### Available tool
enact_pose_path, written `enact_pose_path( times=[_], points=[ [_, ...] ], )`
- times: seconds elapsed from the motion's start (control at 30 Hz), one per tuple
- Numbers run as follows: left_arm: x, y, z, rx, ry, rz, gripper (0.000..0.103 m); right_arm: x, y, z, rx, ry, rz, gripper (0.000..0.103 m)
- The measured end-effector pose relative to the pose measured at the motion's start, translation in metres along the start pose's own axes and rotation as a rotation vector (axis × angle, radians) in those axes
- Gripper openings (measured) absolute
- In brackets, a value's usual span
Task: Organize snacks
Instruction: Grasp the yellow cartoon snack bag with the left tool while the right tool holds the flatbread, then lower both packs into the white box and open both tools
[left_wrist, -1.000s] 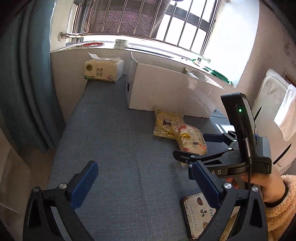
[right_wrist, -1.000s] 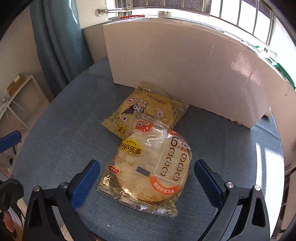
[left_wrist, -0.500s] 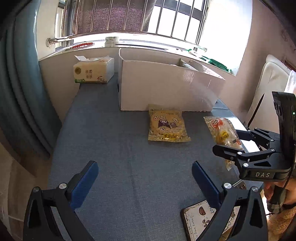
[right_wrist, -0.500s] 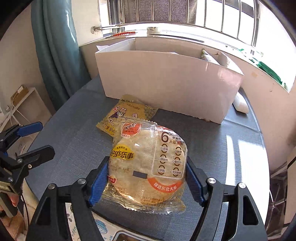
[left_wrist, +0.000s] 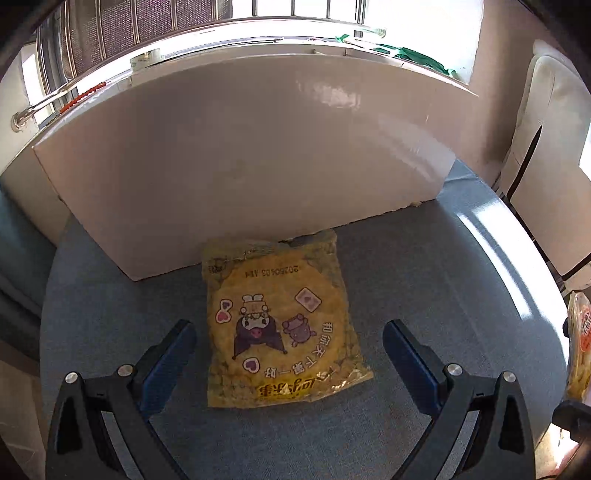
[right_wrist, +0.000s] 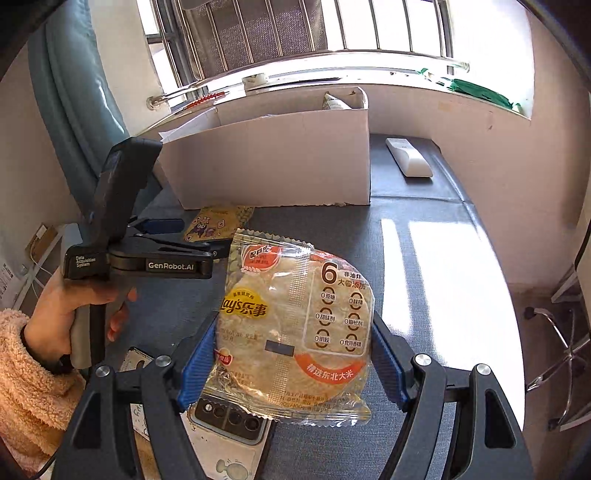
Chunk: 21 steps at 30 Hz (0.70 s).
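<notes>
A yellow snack bag (left_wrist: 280, 325) with cartoon figures lies flat on the blue-grey table, its far edge against the white cardboard box (left_wrist: 240, 147). My left gripper (left_wrist: 288, 328) is open, with a finger on either side of the bag and neither touching it. In the right wrist view, my right gripper (right_wrist: 291, 332) is shut on a clear Lay's rice cracker pack (right_wrist: 295, 325) and holds it above the table. The same view shows the left gripper (right_wrist: 192, 236) in a person's hand (right_wrist: 62, 314), close to the yellow bag (right_wrist: 218, 221).
The open white box (right_wrist: 273, 158) stands at the back under the window, with a packet showing inside. A white remote (right_wrist: 408, 157) lies to its right. A phone (right_wrist: 229, 421) rests at the table's near edge below the held pack. A white chair (left_wrist: 546, 166) stands to the right.
My right gripper closed on the rice cracker pack and lifted it off the yellow bag. My left gripper swung in over the yellow bag, which now lies between its fingers.
</notes>
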<state>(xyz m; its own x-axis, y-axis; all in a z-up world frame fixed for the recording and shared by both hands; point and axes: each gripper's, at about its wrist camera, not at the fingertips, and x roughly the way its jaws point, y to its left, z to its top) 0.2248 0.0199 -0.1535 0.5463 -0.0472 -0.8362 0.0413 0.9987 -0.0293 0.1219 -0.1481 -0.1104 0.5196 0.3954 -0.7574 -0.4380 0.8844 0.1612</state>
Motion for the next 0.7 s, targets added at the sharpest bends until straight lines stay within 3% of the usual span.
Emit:
enact_pose_path(
  times=[0.13, 0.2, 0.23, 0.33, 0.4, 0.57, 0.7],
  points=[
    [0.007, 0.007, 0.001, -0.005, -0.003, 0.006, 0.1, 0.005, 0.001, -0.002, -0.005, 0.006, 0.019, 0.08],
    [0.003, 0.01, 0.0, 0.004, -0.018, 0.007, 0.089, 0.006, 0.003, -0.004, -0.007, 0.01, 0.028, 0.08],
    [0.0, 0.011, -0.002, 0.015, -0.028, 0.002, 0.076, 0.008, 0.004, -0.005, -0.007, 0.013, 0.034, 0.08],
    [-0.013, 0.02, -0.01, -0.009, -0.041, -0.058, 0.076, 0.011, 0.006, -0.006, 0.002, 0.019, 0.047, 0.08],
    [-0.027, 0.023, -0.017, -0.008, -0.079, -0.052, 0.076, 0.012, 0.007, -0.007, 0.004, 0.02, 0.057, 0.08],
    [-0.088, 0.031, -0.026, -0.034, -0.235, -0.092, 0.076, 0.007, 0.008, 0.003, 0.008, -0.012, 0.064, 0.08],
    [-0.134, 0.036, -0.004, -0.031, -0.354, -0.113, 0.076, -0.002, 0.005, 0.037, 0.031, -0.066, 0.121, 0.08]
  ],
)
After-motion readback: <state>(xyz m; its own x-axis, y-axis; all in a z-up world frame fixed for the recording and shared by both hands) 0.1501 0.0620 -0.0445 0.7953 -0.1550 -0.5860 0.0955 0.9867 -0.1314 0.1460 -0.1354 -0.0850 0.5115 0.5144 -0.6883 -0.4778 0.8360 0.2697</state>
